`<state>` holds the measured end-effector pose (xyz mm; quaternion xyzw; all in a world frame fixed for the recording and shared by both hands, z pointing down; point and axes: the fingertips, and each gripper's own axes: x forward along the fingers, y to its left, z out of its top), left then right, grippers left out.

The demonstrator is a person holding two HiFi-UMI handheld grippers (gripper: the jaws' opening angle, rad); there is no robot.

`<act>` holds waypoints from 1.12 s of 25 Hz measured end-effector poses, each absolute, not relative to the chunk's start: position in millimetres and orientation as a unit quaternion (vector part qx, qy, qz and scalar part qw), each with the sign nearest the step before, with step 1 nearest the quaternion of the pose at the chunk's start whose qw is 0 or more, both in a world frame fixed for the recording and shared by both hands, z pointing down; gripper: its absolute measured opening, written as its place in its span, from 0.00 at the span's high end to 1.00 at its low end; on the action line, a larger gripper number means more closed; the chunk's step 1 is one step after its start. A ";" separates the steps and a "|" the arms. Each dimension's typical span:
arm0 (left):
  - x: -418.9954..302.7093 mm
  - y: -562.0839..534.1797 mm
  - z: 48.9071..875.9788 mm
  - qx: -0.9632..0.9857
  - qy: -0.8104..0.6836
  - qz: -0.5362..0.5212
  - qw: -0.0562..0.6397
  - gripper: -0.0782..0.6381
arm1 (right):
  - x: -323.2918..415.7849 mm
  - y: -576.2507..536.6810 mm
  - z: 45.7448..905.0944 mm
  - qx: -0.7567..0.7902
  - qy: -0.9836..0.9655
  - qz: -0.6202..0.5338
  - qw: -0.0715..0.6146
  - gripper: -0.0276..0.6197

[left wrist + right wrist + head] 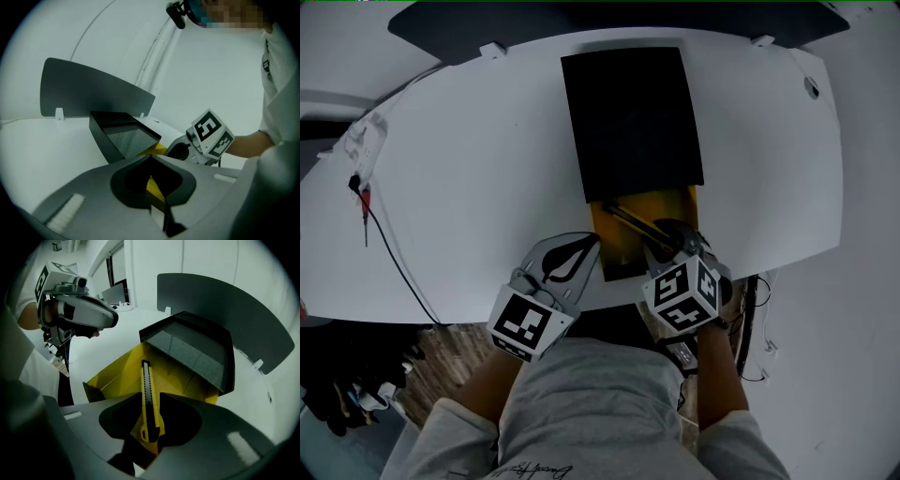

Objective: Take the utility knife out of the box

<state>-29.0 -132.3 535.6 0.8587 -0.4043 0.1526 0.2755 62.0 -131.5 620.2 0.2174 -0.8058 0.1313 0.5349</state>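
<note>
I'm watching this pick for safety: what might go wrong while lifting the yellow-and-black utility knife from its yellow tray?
The right gripper straddles the yellow-and-black utility knife toward its near end, so the long front could droop or twist free when lifted.
The left gripper pinches only a thin wall of the yellow cardboard tray, which lies near the front edge of the white table; a snagged knife might drag it off.
</note>
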 end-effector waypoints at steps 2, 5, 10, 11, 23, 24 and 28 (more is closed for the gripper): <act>-30.0 -133.2 539.2 0.860 -0.406 0.150 0.271 0.89 | 62.1 -131.5 624.5 0.209 -0.801 0.126 0.546 0.74; -31.6 -133.8 541.8 0.858 -0.406 0.153 0.275 0.89 | 60.9 -130.5 629.5 0.193 -0.796 0.121 0.561 0.73; -33.7 -133.6 546.2 0.856 -0.407 0.155 0.280 0.89 | 61.1 -128.2 639.0 0.170 -0.783 0.106 0.589 0.72; -34.8 -132.1 548.7 0.854 -0.407 0.156 0.282 0.89 | 60.6 -127.5 640.6 0.166 -0.782 0.106 0.592 0.72; -40.8 -130.8 556.9 0.849 -0.412 0.155 0.291 0.89 | 58.7 -125.0 651.1 0.136 -0.769 0.121 0.613 0.72; -40.7 -130.6 557.6 0.849 -0.412 0.156 0.292 0.89 | 58.6 -125.4 651.2 0.136 -0.768 0.122 0.614 0.73; -39.2 -131.4 557.4 0.850 -0.411 0.153 0.293 0.89 | 58.8 -126.2 652.1 0.140 -0.764 0.128 0.616 0.75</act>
